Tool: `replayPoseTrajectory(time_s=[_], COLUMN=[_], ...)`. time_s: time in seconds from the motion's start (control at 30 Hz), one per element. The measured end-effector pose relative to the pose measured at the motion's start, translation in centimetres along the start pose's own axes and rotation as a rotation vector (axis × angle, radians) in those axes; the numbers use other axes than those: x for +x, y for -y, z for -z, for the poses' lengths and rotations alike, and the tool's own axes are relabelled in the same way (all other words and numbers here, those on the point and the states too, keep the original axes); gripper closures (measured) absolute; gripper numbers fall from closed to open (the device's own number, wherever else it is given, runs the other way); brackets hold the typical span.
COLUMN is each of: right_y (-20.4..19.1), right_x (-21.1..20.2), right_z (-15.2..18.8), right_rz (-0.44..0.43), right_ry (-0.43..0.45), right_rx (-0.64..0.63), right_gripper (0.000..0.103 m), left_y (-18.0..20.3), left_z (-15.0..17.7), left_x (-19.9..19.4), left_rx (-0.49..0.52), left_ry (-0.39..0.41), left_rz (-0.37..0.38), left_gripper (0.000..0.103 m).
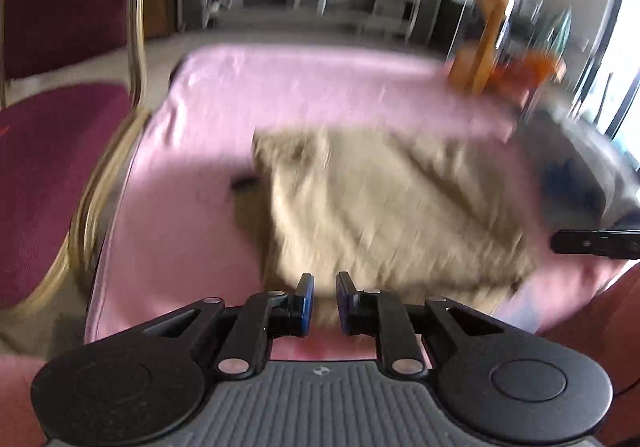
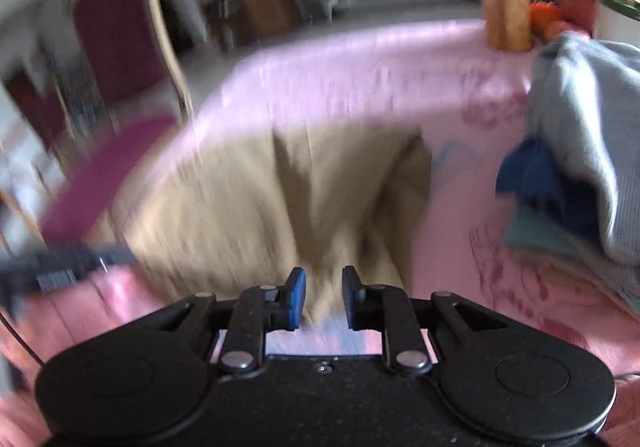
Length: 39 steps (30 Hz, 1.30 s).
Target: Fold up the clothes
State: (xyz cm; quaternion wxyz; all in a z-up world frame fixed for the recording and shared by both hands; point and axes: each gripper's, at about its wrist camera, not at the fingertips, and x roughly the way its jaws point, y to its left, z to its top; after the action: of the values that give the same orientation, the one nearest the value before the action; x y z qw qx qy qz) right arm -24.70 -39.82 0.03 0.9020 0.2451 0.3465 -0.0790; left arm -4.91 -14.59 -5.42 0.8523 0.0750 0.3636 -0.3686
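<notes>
Matt beige cloth garment (image 2: pixel 248 199) on a soft pink tablecloth (image 2: pixel 360 79); maroon upholstered chair (image 1: pixel 52 151), glossy gilt frame.

No text, label, brand or number could be read in either view, since both were smeared by blur, and the reddish pattern on the pink tablecloth (image 2: pixel 496 115) formed no legible letters

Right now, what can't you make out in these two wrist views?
- Beige garment: motion blur hides what kind of clothing it is, in both views.
- Small dark thing on the pink tablecloth: too blurred to identify, left view.
- Left tongs and right tongs: a small gap shows; whether cloth is pinched, unclear.
- Grey-and-blue clothes pile: cut off by the right edge, right view.
</notes>
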Motion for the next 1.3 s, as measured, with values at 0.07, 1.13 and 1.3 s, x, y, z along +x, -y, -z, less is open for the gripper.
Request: replayPoseTrajectory(time_s=[0.07, 1.13, 1.3], right_y=[0.6, 2.5, 3.0], right_x=[0.2, 7.8, 12.4], right_z=[-0.7, -6.6, -6.3], right_rz=[-0.043, -0.066, -0.220], right_ry=[0.048, 0.044, 0.077], right_rx=[0.064, 0.460, 0.530], right_gripper=[0.084, 0.083, 0.083], left_y=[0.9, -0.5, -0.3], left_z=[-0.8, -5.5, -4.6], left_x=[0.6, 10.4, 11.8], left_rx=[0.037, 0.035, 0.102], left_ry=[0.013, -0.088, -0.151], left_rz=[-0.010, -0.192, -0.206], left_gripper=[0.086, 0.096, 0.099])
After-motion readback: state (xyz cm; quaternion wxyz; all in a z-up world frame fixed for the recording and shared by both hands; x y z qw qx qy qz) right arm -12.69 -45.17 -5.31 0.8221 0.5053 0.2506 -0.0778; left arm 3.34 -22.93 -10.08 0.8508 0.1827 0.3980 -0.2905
